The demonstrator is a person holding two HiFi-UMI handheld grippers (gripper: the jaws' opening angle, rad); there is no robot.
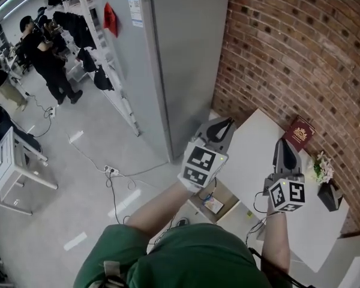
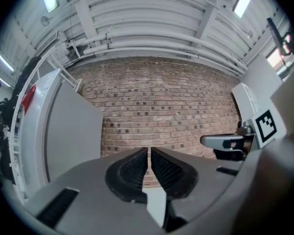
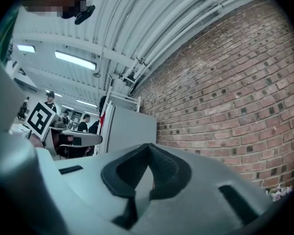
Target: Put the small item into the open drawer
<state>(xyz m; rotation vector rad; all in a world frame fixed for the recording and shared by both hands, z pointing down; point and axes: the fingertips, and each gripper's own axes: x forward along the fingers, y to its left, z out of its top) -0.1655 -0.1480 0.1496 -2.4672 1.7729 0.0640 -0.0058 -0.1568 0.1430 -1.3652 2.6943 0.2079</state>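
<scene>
The left gripper (image 1: pixel 228 124) and right gripper (image 1: pixel 284 143) were held raised over the white table (image 1: pixel 252 152), jaws closed and empty, probably to stay clear of the open drawer (image 1: pixel 200 200).

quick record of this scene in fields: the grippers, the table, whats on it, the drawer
setting: white table against a brick wall, grey cabinet at its end
left gripper: jaws together, nothing held, points at the wall
right gripper: jaws together, nothing held
on table: dark red booklet; small flowers in a dark pot
drawer: open under the table's near edge; contents too small to name
background: people standing at far left
</scene>
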